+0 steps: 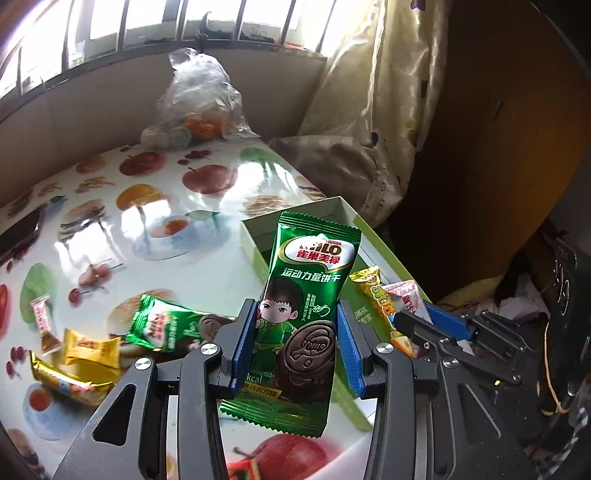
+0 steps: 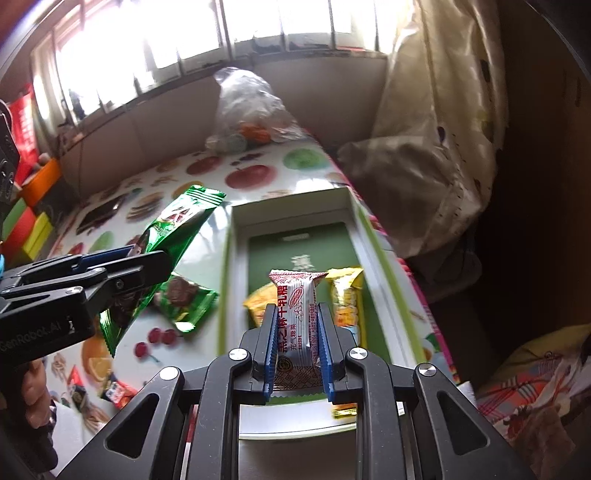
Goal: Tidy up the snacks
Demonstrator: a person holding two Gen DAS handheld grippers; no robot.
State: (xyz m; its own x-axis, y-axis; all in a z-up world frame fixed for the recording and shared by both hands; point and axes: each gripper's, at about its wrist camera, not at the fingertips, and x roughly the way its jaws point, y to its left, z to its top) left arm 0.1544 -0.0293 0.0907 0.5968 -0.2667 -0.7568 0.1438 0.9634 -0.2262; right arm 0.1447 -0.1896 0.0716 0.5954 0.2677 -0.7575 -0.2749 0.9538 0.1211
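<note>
On the fruit-print surface (image 1: 155, 206) several snacks lie loose, two sit in the box (image 2: 295, 218) — my left jaws grip a green biscuit packet (image 1: 306, 295), right jaws a white candy (image 2: 301, 314).

Both views: daylight enters through the barred window (image 1: 155, 29) at 11 to 12 o'clock, overexposed to white in the right wrist view. Specular glare streaks the glossy desk (image 1: 155, 206) near centre; the green foil wrapper (image 1: 306, 295) stays sharp and well lit. Loose packets (image 1: 74, 350) at 8 o'clock show motion blur. The 3 o'clock side falls into deep shadow. Fisheye distortion bows the edges, with dark vignetting in the corners.
</note>
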